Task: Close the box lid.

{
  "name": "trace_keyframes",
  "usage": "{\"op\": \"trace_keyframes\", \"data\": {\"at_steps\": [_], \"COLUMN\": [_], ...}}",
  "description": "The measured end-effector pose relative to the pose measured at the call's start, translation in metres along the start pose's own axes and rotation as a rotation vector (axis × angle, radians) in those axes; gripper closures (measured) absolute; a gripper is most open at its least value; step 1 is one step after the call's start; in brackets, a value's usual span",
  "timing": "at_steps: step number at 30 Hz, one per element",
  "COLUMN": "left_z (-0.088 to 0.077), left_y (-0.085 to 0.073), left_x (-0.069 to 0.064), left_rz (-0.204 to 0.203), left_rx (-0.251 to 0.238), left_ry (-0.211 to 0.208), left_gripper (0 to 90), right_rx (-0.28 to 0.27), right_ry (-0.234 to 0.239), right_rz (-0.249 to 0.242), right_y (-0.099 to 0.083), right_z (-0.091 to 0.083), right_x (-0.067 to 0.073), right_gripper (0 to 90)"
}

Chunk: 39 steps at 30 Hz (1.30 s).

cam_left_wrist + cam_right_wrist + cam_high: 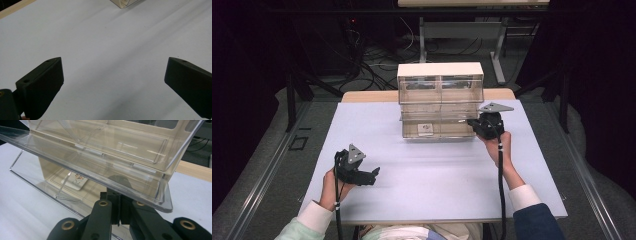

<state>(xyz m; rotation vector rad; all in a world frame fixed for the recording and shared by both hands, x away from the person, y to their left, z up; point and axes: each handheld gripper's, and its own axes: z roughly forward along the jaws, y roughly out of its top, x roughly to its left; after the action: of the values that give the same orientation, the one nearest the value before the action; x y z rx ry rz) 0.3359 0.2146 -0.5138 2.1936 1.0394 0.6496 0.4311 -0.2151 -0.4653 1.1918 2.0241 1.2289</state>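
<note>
Right gripper view: fingers shut on drawer.

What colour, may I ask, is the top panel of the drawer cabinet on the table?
White top panel on the clear-fronted drawer cabinet; the high view shows it best.

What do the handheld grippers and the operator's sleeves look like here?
Both the left gripper and the right gripper are matte black with two blocky jaws. Each carries a grey three-cornered plate on top and trails a black cable. Brass-coloured pivot pins show on the right one. White cuffs: pale green left sleeve, navy right sleeve.
</note>
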Motion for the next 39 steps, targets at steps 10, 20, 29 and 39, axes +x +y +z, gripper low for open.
{"op": "trace_keyframes", "data": {"at_steps": [10, 20, 29, 39], "left_z": [-0.002, -0.003, -0.002, -0.003], "left_y": [-0.004, -0.006, -0.007, -0.008], "left_x": [0.002, 0.003, 0.001, 0.002], "left_rz": [-0.005, 0.0, 0.0, 0.014], "left_rx": [0.016, 0.017, 0.016, 0.022], "left_ry": [-0.006, -0.003, -0.003, 0.004], "left_gripper": [2.5, 2.5, 2.4, 2.3], "right_rx": [0.01, 0.039, 0.062, 0.095], "right_ry": [-0.001, 0.007, 0.007, 0.002], "right_rz": [0.002, 0.021, 0.011, 0.016], "right_y": [-0.003, -0.008, -0.013, -0.019], "right_z": [-0.004, -0.004, -0.006, -0.006], "right_x": [-0.001, 0.0, -0.002, -0.002], "right_gripper": [90.0, 90.0, 90.0, 89.7]}}
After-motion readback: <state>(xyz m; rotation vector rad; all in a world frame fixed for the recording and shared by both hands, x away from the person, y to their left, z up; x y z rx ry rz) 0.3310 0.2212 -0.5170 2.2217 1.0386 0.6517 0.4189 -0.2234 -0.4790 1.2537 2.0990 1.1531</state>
